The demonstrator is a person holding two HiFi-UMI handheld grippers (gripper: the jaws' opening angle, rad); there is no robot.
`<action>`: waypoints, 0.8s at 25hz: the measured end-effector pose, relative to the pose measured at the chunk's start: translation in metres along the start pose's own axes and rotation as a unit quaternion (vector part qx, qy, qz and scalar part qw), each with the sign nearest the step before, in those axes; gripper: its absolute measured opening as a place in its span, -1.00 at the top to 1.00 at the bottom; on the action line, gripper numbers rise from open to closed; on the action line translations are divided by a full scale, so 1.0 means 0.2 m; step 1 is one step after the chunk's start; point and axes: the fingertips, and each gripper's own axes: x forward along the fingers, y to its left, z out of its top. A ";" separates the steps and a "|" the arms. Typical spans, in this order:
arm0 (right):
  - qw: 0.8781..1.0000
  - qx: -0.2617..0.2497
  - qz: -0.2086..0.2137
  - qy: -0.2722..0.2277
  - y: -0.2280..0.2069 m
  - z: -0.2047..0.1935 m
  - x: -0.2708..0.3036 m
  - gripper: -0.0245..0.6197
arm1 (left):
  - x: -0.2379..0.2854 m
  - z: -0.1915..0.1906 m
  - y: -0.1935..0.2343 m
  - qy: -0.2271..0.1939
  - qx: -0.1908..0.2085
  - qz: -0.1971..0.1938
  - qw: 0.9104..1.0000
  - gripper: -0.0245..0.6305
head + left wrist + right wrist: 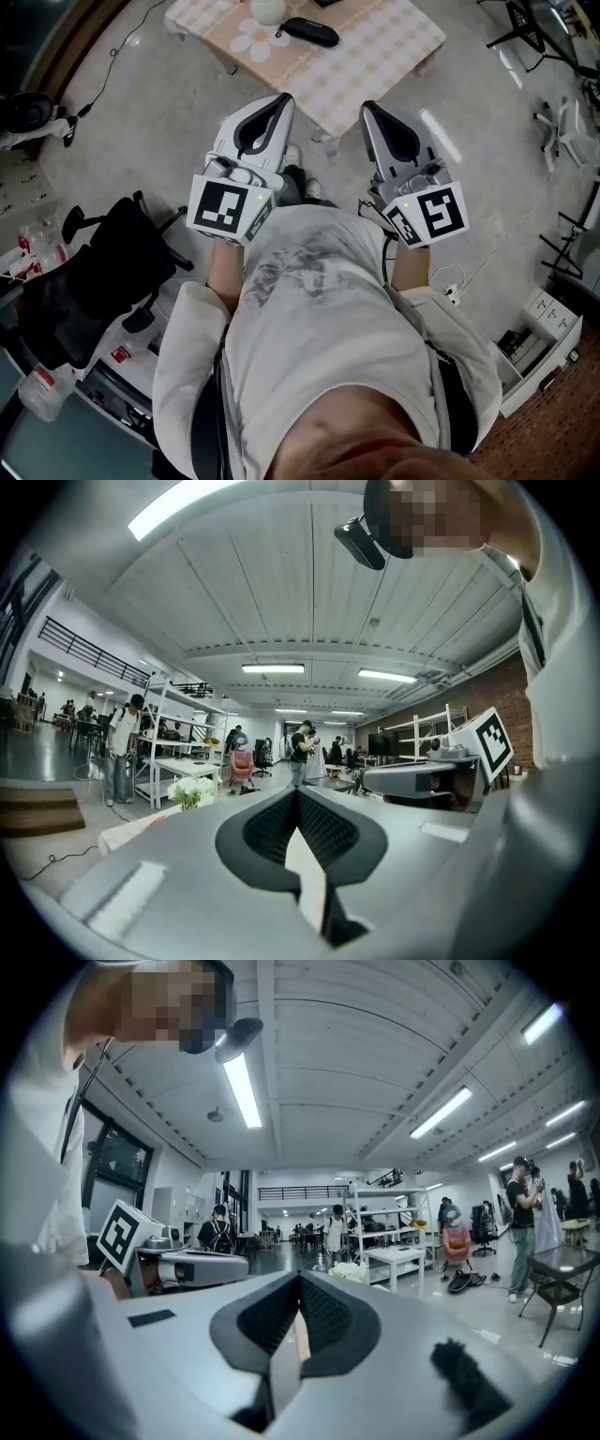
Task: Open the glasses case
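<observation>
The grey floor (122,122) fills most of the head view, and the person (319,328) stands on it looking steeply down; one low desk (375,56) under a checked cloth sits at twelve o'clock, well apart from the body, and one black chair (103,272) stands at eight o'clock; the two tools are held side by side at chest height and pointed level toward the desk, most likely because nothing is within reach and both will be wanted there, one to steady and one to lift the lid; the left tongs (279,98) are closed tip to tip with nothing between them, and the left gripper view shows only their ribbed pads meeting against the open room; the right tongs (369,106) are closed and empty in the same way; each tool carries one marker cube, two in all, the left cube (230,208) and the right cube (429,214), both close against the chest; one black case (309,31) lies flat on the desk at twelve o'clock, its lid apparently down, so the opening looks not yet begun; one bunch of white flowers (267,9) stands just beside it at its eleven o'clock, probably mere decoration.
</observation>
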 end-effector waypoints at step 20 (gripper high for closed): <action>0.999 0.003 -0.018 0.034 -0.42 -0.07 0.50 0.88 | 0.55 -0.06 0.41 0.009 -0.018 -0.028 0.999 0.91</action>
